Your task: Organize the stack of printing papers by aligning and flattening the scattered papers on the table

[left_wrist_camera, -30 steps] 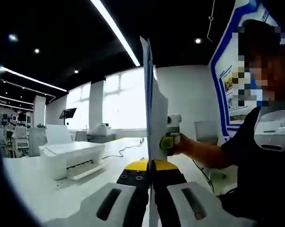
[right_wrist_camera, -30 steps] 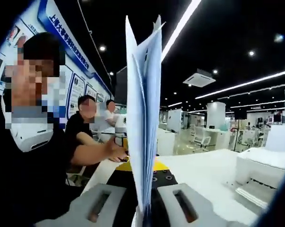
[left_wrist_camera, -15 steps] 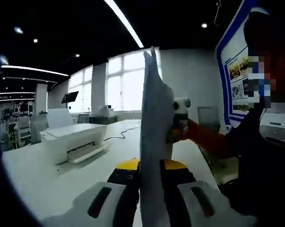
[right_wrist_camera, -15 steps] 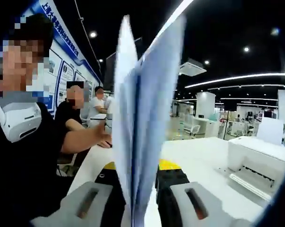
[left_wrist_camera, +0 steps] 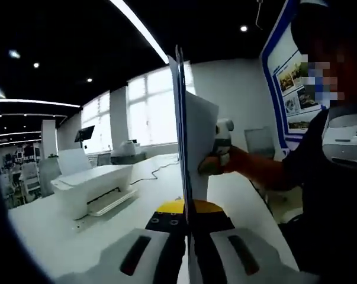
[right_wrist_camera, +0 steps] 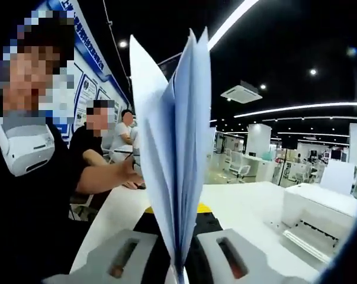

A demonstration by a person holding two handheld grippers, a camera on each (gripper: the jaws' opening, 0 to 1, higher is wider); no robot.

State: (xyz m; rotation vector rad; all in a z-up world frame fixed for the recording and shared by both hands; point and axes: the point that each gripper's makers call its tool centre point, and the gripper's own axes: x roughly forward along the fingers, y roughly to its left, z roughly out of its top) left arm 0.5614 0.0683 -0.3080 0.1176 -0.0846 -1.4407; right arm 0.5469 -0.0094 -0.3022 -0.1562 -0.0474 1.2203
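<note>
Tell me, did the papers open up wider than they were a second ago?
Yes. In the right gripper view the papers, pinched in the right gripper, fan wider now, their left sheet reaching nearer the person's arm. The printer stays put.

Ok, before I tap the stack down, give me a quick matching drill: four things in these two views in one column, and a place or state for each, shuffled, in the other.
Things:
1. stack of papers
2. white printer
3. left gripper
4. person's hand

Places or states:
A. sits on the white table, off to the side
B. shut on the lower edge of the sheets
C. held upright, sheets fanned apart at the top
D. reaches in beyond the sheets, at the table's edge

Pairs: 1-C, 2-A, 3-B, 4-D
</note>
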